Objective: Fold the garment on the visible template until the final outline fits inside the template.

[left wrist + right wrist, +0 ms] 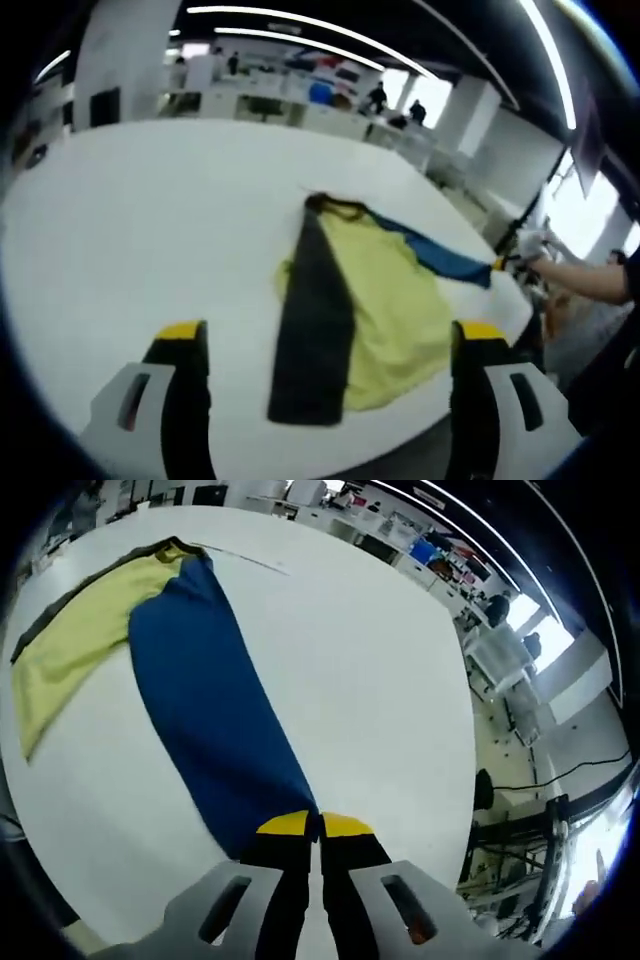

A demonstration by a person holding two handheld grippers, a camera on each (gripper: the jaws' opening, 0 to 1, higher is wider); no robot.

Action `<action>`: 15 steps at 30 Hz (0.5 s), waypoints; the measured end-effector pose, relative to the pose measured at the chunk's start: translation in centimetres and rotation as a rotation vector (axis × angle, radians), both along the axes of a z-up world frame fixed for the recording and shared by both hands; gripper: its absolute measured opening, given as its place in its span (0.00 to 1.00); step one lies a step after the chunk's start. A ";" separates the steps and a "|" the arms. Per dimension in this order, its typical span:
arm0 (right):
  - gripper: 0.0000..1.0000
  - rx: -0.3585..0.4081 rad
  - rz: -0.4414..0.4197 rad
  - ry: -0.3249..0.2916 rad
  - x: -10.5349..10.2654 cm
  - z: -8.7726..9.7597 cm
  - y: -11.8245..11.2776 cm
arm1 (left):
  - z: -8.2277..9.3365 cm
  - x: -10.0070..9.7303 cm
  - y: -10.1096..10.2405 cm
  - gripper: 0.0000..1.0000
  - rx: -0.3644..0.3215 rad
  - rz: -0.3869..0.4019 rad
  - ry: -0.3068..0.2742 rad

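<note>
right gripper [318,827] pinching garment [215,720], left gripper [330,332] spread

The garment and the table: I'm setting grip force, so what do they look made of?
The garment looks like thin, soft woven cloth in yellow, blue and dark panels, matte: it drapes flat with gentle wrinkles and bends where the right tool pinches its blue end. The table looks like a hard, smooth white board, slightly glossy; laminate or painted wood, I can't tell.

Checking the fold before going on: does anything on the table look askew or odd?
The garment lies unevenly: its blue panel is pulled out long toward the table edge, pinched in the right gripper, while the yellow part stays bunched. No template outline is discernible on the white table.
</note>
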State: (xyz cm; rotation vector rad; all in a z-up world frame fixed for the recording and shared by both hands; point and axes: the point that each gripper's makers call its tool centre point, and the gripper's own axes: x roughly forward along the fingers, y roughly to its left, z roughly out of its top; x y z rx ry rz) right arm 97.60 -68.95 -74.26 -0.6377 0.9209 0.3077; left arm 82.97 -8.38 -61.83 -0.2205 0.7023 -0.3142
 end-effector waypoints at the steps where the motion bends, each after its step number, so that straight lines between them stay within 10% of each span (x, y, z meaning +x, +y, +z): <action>1: 0.03 -0.003 -0.003 0.000 0.2 -0.1 -0.2 | -0.1 0.1 0.0 0.97 0.002 0.000 0.003; 15: 0.03 -0.011 -0.036 0.012 2.5 -1.3 -2.2 | -1.4 1.1 -0.5 0.97 0.012 -0.009 0.041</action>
